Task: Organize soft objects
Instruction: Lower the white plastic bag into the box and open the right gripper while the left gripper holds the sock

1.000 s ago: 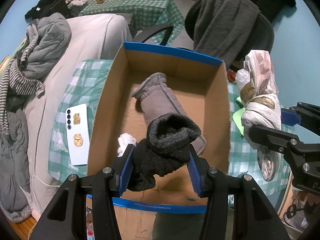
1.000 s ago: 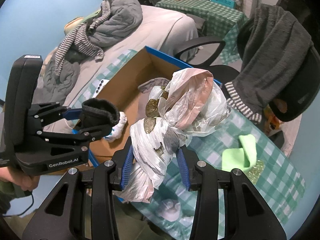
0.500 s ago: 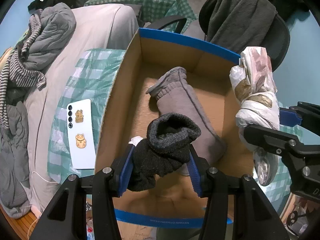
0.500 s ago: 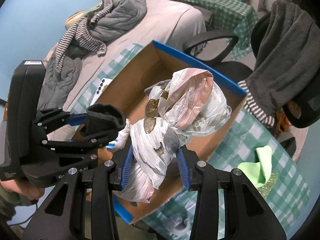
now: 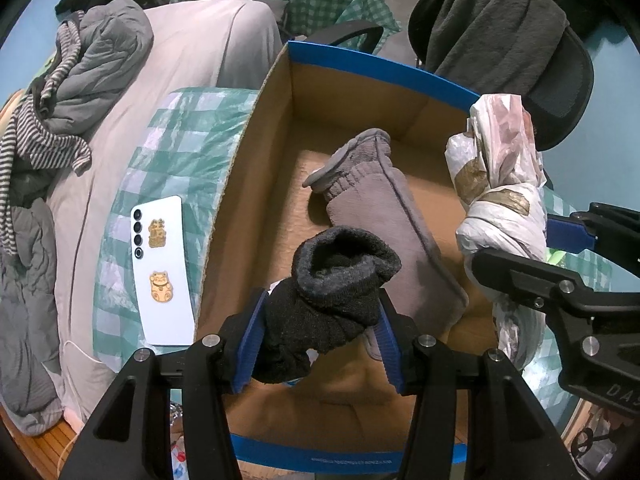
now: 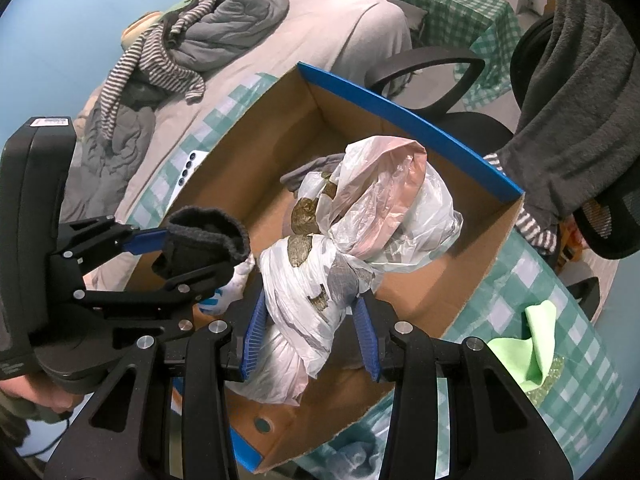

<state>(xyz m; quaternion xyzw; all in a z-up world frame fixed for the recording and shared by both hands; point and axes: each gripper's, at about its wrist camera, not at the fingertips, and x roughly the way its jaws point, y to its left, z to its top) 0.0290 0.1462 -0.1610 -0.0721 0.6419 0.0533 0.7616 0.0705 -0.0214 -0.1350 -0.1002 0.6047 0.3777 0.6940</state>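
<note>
The left gripper (image 5: 322, 334) pinches a dark rolled sock (image 5: 332, 304) over the cardboard box (image 5: 256, 152); at its 3 o'clock the right gripper (image 6: 310, 336) clamps a knotted plastic bag (image 6: 344, 248). A grey slipper (image 5: 384, 216) lies beyond at 12 o'clock. Judged step: depositing; next, lower both and release.
</note>
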